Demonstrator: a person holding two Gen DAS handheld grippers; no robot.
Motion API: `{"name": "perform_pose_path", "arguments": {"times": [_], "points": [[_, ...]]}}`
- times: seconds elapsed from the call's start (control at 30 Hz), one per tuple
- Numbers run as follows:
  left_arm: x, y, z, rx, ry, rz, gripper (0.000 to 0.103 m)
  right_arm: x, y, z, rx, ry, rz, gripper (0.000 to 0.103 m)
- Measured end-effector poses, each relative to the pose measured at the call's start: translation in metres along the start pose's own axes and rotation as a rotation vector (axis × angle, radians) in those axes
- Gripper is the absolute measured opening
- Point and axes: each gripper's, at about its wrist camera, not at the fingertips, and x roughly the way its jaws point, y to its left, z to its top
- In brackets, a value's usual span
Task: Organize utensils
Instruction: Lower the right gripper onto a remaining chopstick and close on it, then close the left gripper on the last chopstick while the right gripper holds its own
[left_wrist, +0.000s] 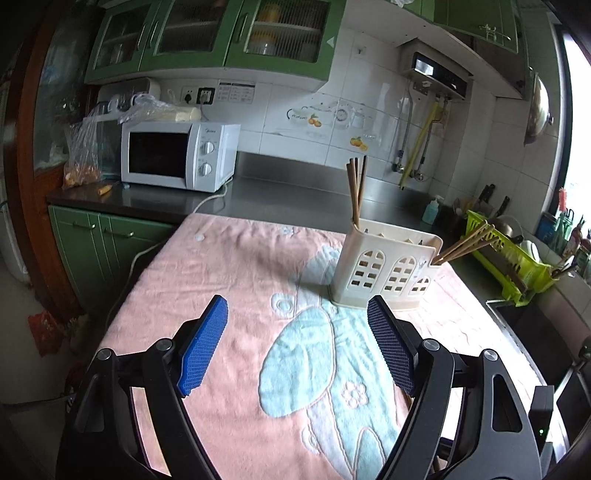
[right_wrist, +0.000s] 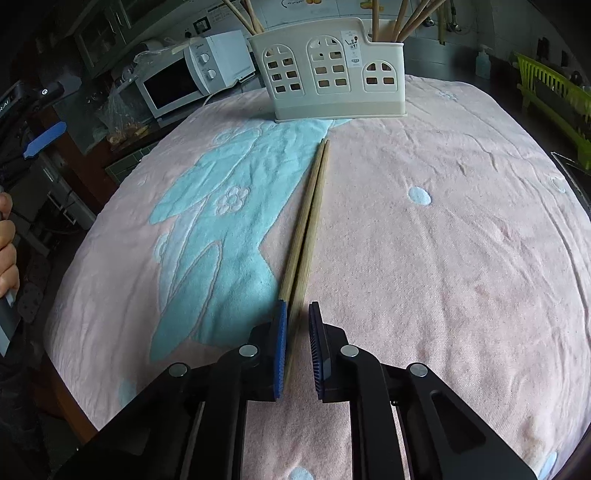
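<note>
A cream utensil holder (left_wrist: 384, 271) stands on the pink and blue towel (left_wrist: 221, 280) and holds several wooden chopsticks (left_wrist: 356, 192). It also shows in the right wrist view (right_wrist: 328, 74). A pair of wooden chopsticks (right_wrist: 308, 218) lies on the towel (right_wrist: 443, 240), pointing at the holder. My right gripper (right_wrist: 297, 314) is narrowly open around the near end of this pair; the left pad touches it, a gap shows at the right pad. My left gripper (left_wrist: 297, 314) is wide open and empty above the towel, short of the holder.
A white microwave (left_wrist: 177, 155) stands on the steel counter (left_wrist: 288, 192) behind the table. A green dish rack (left_wrist: 509, 258) is at the right by the sink. A soap bottle (left_wrist: 432, 210) stands behind the holder. The left gripper shows at the left edge (right_wrist: 44, 140).
</note>
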Motion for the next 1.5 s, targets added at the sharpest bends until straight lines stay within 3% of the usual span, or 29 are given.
{"name": "perform_pose_path", "arguments": {"times": [0.63,1.1,1.4,1.5], "points": [[0.013,0.004,-0.037,-0.017,0.086,-0.011,0.078,0.009,0.008,-0.002,-0.018,-0.027,-0.064,0.008],[0.022,-0.057,-0.099,0.065,0.242,-0.12,0.076,-0.03,-0.03,-0.013,0.038,-0.103,-0.059,0.006],[0.035,-0.116,-0.141,0.126,0.348,-0.173,0.057,-0.051,-0.051,-0.022,0.046,-0.145,-0.047,0.006],[0.043,-0.128,-0.15,0.146,0.379,-0.172,0.042,-0.054,-0.059,-0.024,0.058,-0.153,-0.033,0.006]]}}
